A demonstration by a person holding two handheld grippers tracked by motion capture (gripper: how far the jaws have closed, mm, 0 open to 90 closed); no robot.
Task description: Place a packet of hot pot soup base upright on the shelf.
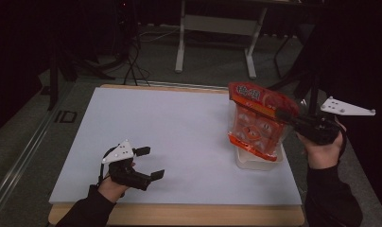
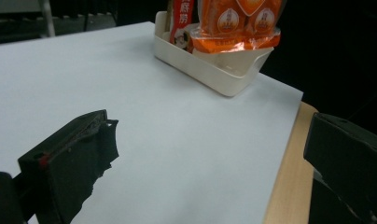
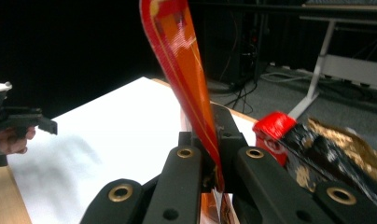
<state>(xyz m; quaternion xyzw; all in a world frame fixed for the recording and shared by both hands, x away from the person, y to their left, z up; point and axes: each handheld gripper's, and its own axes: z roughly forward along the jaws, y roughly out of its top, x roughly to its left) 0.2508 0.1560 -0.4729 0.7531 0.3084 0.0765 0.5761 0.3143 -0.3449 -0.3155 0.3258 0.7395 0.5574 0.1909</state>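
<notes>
Presently your right gripper [image 1: 282, 115] has its jaws clenched on the upper edge of the orange snack bag [image 1: 258, 124], and in the right gripper view the bag's [image 3: 186, 70] thin film rises straight up from between the two closed jaws. From the high view, the bag hangs down from the jaws with its lower end inside the white tray [image 1: 255, 162], which sits directly beneath the jaws and slightly toward your left gripper. Whether the bag's bottom rests on the tray floor cannot be told. Just beside the right jaws, on their outer side, the right gripper view shows a red-capped, dark and gold wrapped item [image 3: 317, 149]; what it is cannot be made out.

Your left gripper [image 1: 152, 163] is well apart from the bag, low over the white surface [image 1: 179, 137], with its jaws released and nothing between them. In the left gripper view the tray [image 2: 210, 65] and the bag [image 2: 238, 23] stand ahead of the open jaws, toward the far edge of the surface [image 2: 177, 140].
</notes>
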